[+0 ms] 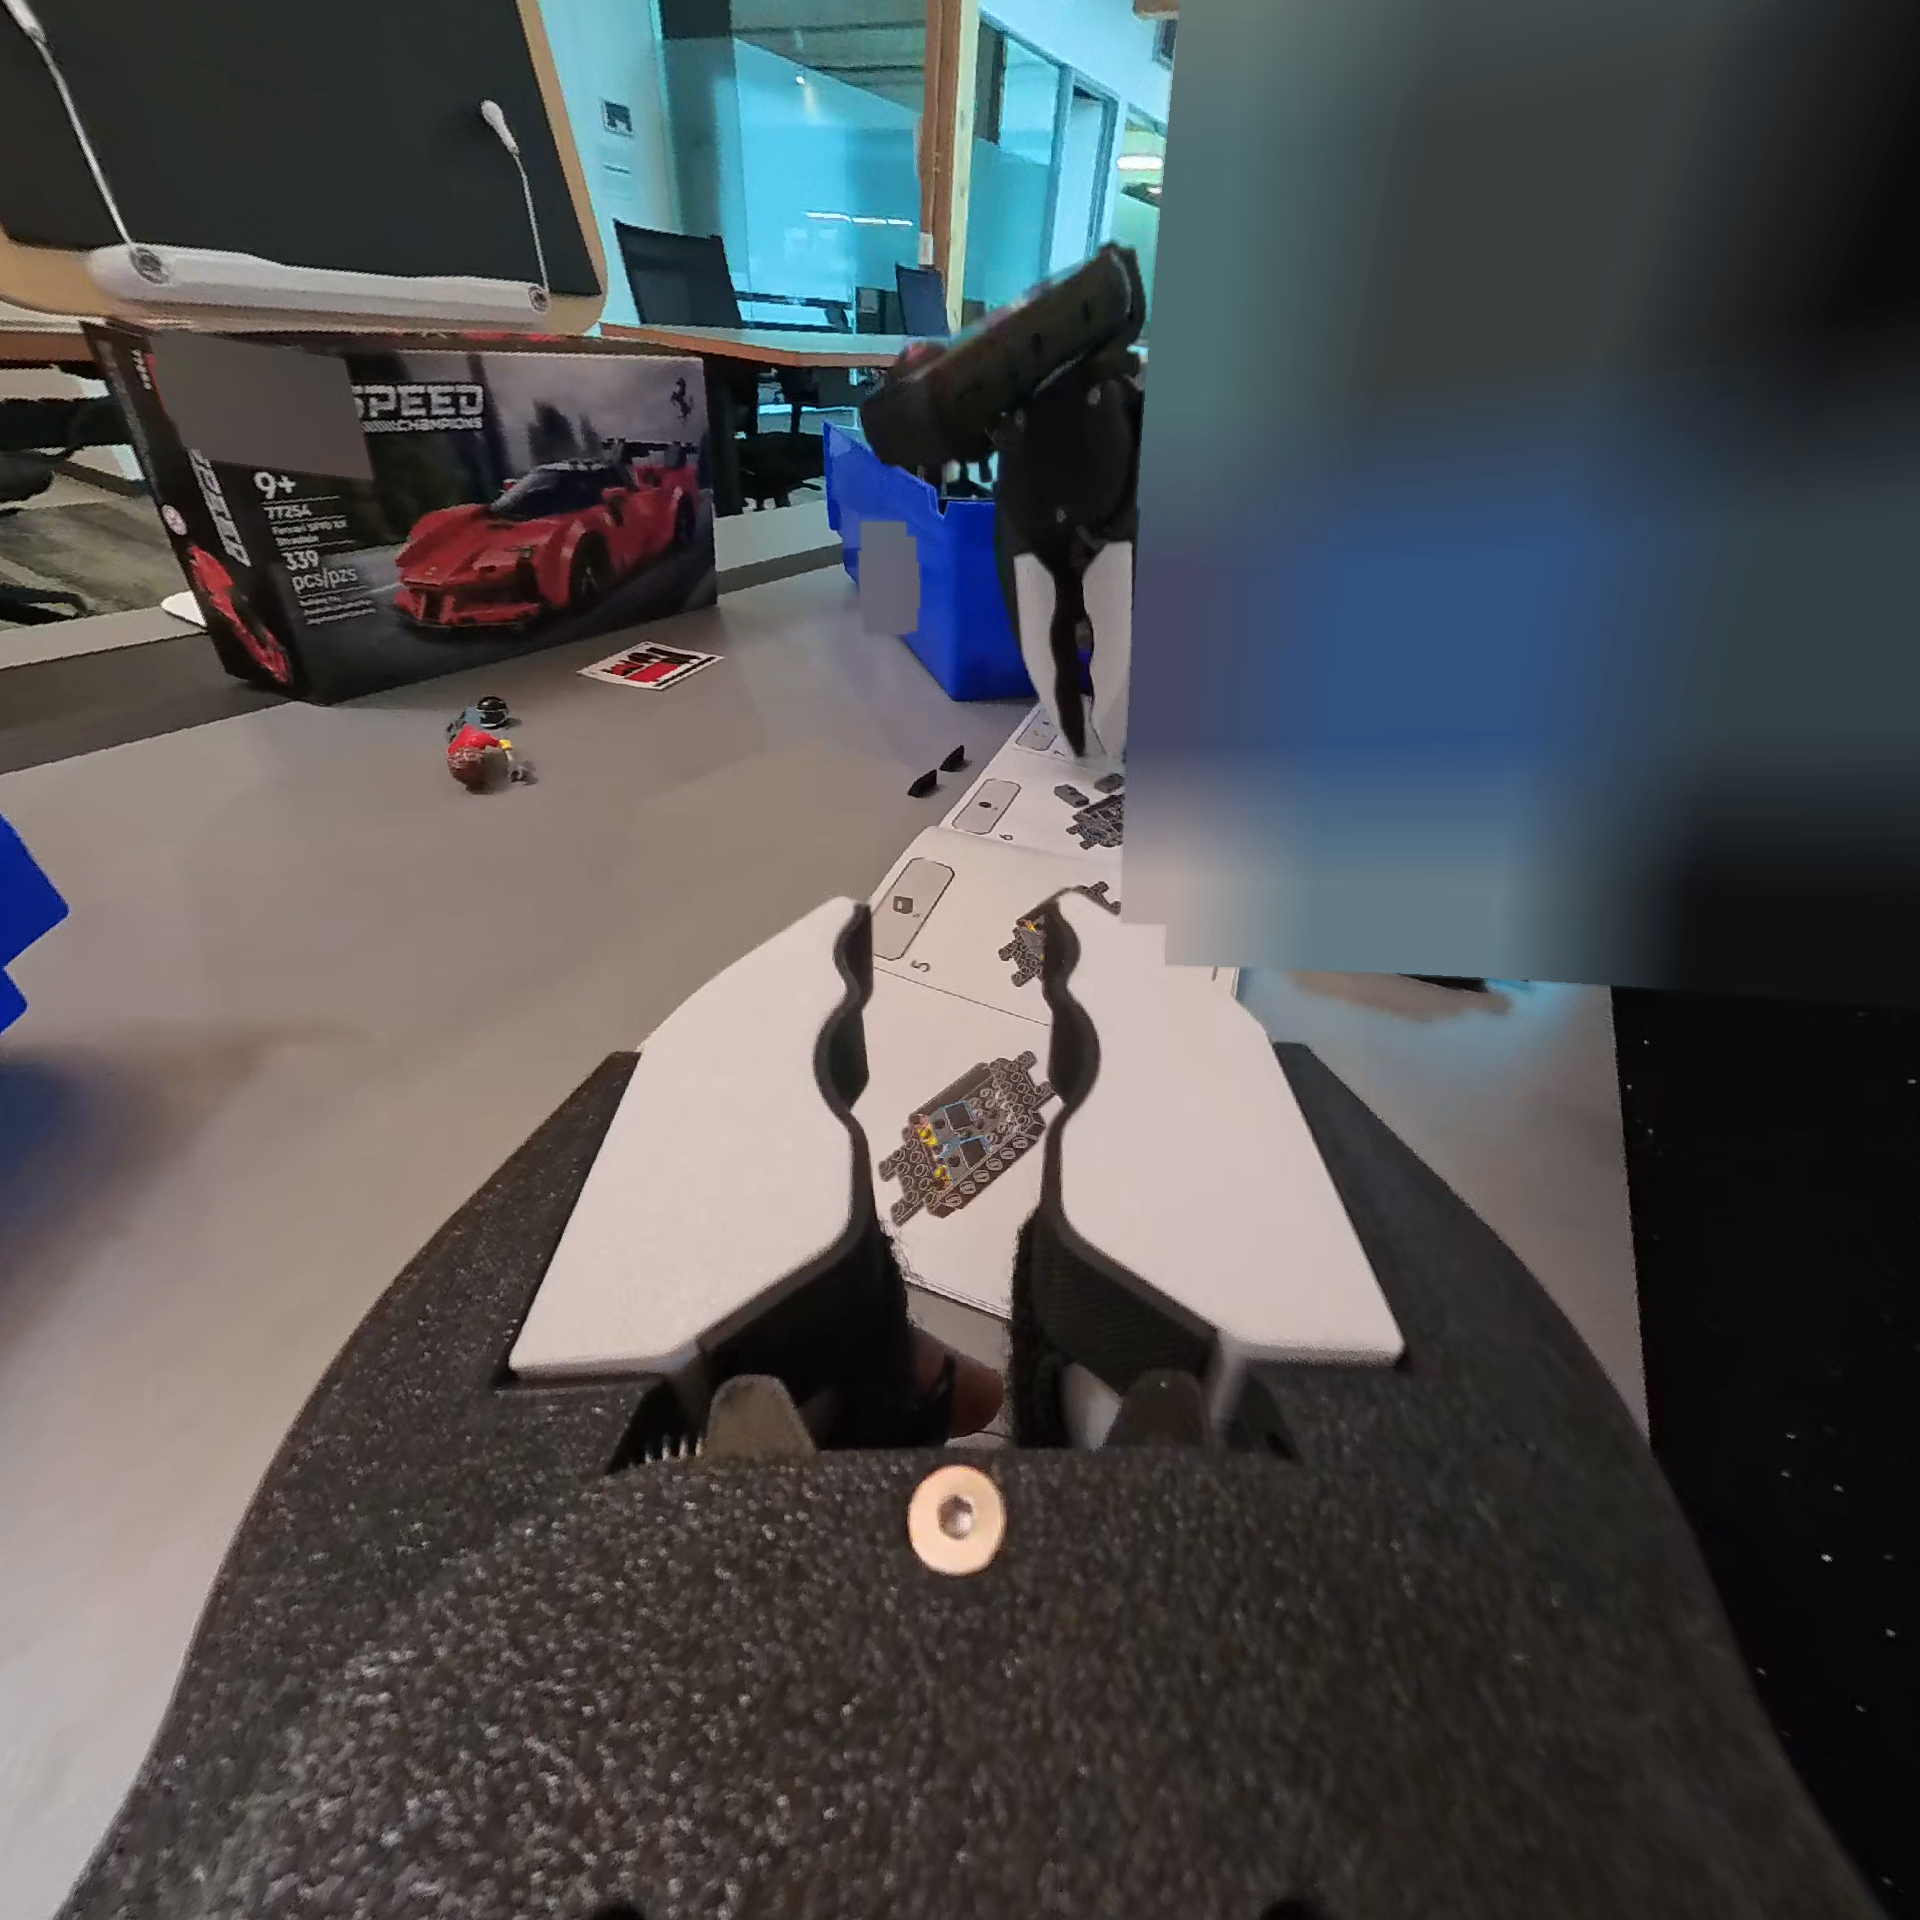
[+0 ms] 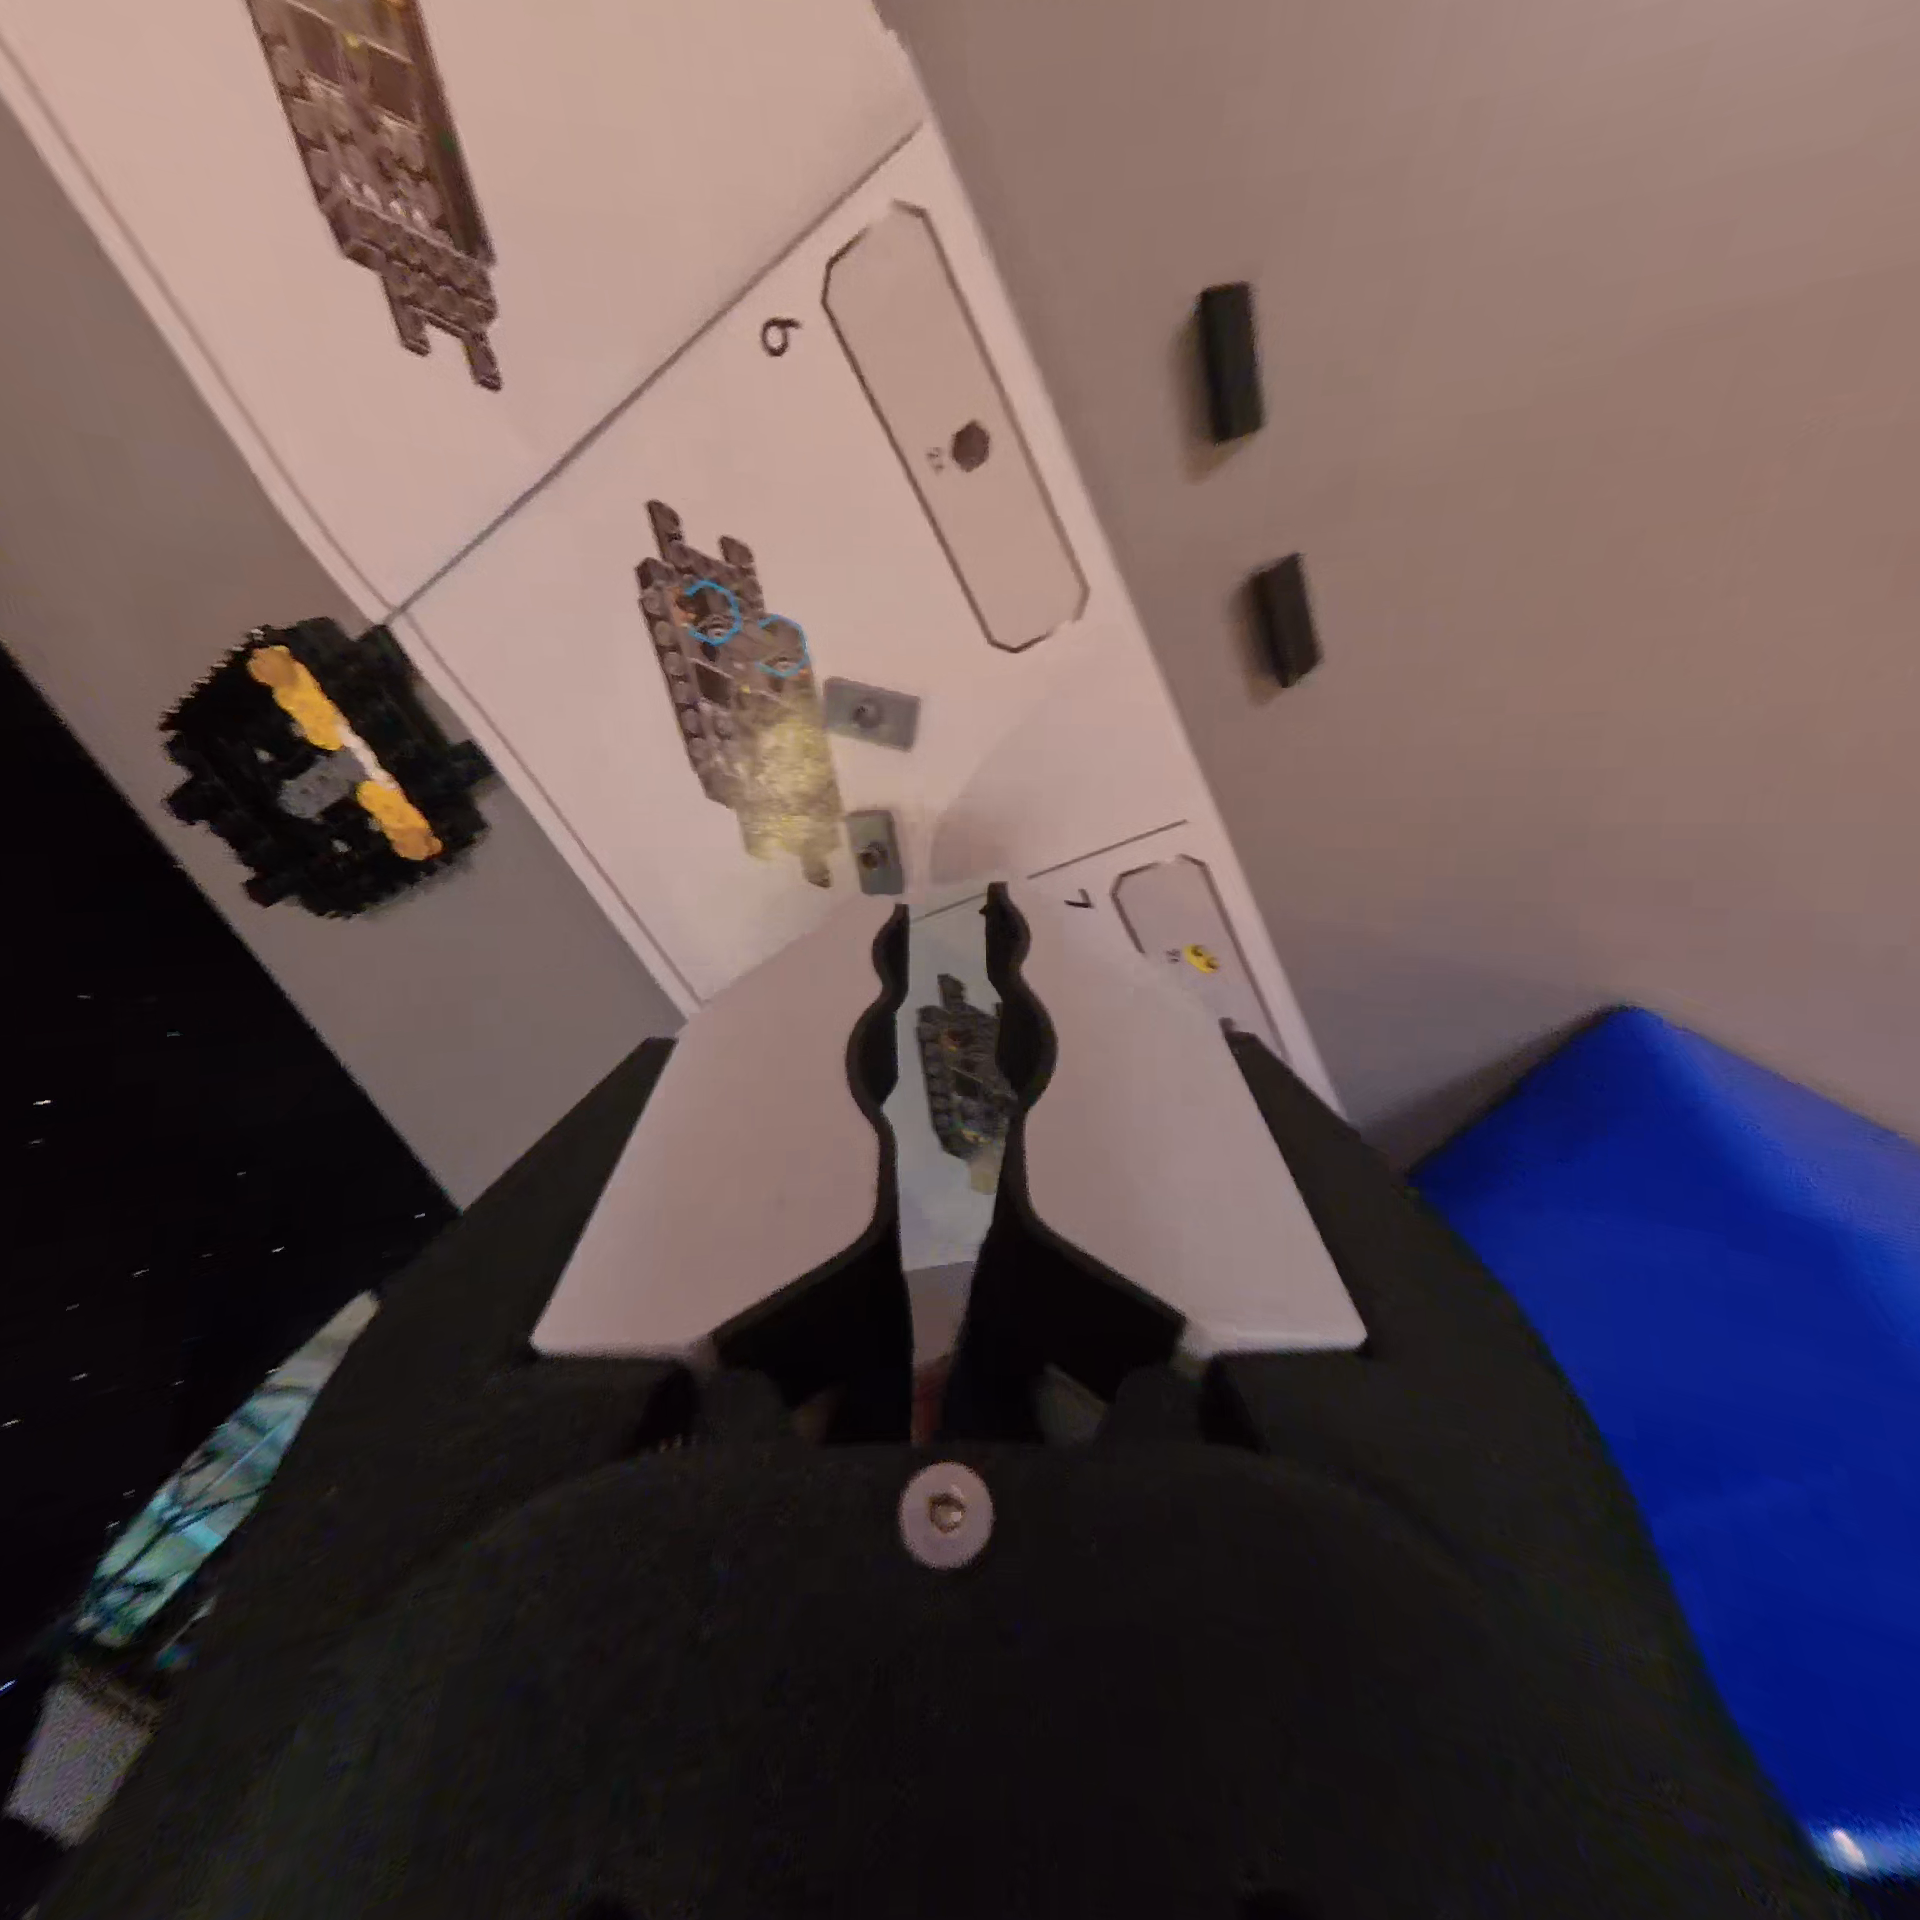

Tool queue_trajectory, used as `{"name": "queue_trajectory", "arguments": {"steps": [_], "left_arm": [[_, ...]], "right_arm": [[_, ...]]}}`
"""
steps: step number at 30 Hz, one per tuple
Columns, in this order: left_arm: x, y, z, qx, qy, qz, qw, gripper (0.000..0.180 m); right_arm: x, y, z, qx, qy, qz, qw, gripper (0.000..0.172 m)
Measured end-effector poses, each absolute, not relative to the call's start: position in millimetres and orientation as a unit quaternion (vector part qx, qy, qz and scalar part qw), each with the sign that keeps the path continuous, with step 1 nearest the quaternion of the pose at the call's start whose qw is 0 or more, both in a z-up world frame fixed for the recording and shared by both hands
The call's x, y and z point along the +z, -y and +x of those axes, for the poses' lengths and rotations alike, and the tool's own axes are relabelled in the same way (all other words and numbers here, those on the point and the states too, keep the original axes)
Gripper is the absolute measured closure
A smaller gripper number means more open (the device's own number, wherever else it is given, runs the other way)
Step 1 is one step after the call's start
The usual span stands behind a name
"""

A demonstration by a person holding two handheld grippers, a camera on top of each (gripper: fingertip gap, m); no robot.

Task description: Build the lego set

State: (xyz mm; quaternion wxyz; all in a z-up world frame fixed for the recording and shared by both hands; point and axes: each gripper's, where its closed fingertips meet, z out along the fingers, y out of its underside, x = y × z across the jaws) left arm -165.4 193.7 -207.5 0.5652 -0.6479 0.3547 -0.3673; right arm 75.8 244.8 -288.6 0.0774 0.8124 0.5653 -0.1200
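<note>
Left tool [image 1: 961, 925]: fingers apart, nothing between them, hovering over an open instruction booklet [image 1: 966, 1049] that lies on the grey surface [image 1: 312, 1039].

Right tool [image 2: 945, 902]: fingers slightly apart, nothing held, tips pointing down over the same booklet [image 2: 644, 436], just short of two small grey plates [image 2: 871, 712] resting on the page. In the left wrist view the right tool [image 1: 1075, 727] comes down steeply onto the far page.

Beside the booklet, a black brick assembly with yellow pieces [image 2: 322, 764] sits on the surface. Two small black pieces [image 2: 1226, 362] lie on the surface at the booklet's other side.

Farther off: a toy-car box [image 1: 447, 509], a small red and black figure [image 1: 483, 743], a sticker sheet [image 1: 649, 665], a blue bin [image 1: 935, 561].
</note>
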Motion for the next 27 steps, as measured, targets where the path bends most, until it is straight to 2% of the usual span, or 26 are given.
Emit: {"name": "queue_trajectory", "arguments": {"steps": [6,10,13,16,20,25,27], "left_arm": [[-205.3,-194.0,-167.3,-0.379,-0.347,-0.645,0.566,0.15],[-204.3,-195.5,-169.2,-0.389,-0.338,-0.646,0.564,0.15],[-205.2,-194.9,-168.1,-0.383,-0.343,-0.646,0.564,0.15],[-208.0,-193.5,-165.0,-0.37,-0.356,-0.649,0.561,0.148],[-210.3,-193.2,-163.1,-0.367,-0.362,-0.652,0.555,0.147],[-210.4,-193.7,-163.3,-0.369,-0.36,-0.654,0.554,0.146],[-211.2,-193.1,-162.3,-0.366,-0.364,-0.654,0.552,0.141]], "right_arm": [[-270.3,-266.9,69.4,-0.063,-0.623,0.778,-0.051,0.16],[-244.6,-275.2,57.1,-0.03,-0.638,0.747,-0.185,0.15],[-219.3,-263.9,40.2,-0.095,-0.591,0.758,-0.258,0.144],[-200.2,-252.1,34.2,-0.153,-0.537,0.771,-0.307,0.122],[-193.5,-245.4,48.9,-0.129,-0.507,0.78,-0.344,0.099],[-199.7,-222.7,39.5,-0.184,-0.434,0.814,-0.339,0.076],[-210.3,-220.8,31.1,-0.209,-0.401,0.821,-0.35,0.058]]}}
